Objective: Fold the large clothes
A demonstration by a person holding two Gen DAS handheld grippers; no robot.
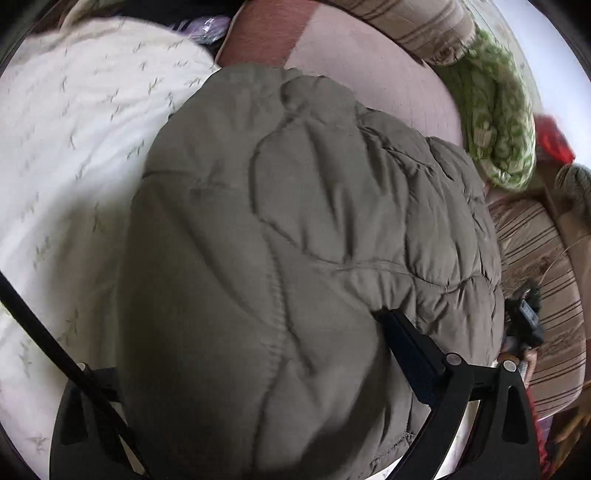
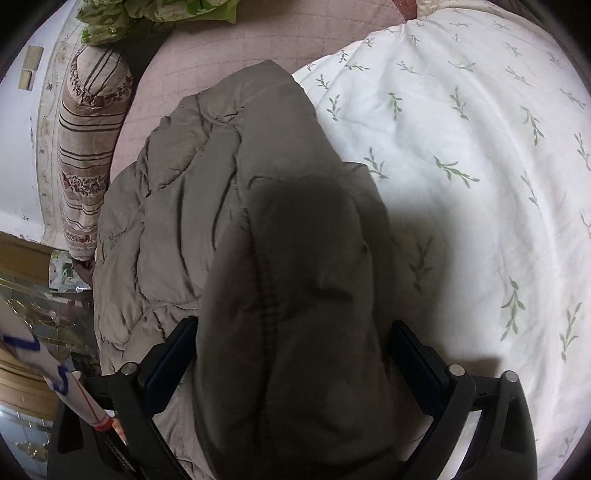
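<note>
Item: quilted olive-grey padded jacket, laid on a bed, partly over a white duvet with green leaf sprigs and partly over a pink quilted bedcover. A thick bunched fold of it is raised toward both cameras.

Left hand-held gripper: a bulky fold of the jacket is clasped between its fingers; only the right finger is seen clearly, the other is largely hidden by fabric.

Right hand-held gripper: both black fingers are pressed against a seamed fold of the jacket, which is grasped between them.

Surroundings: striped floral pillow and green-patterned bedding, kept beyond the jacket at the bed's edge.
</note>
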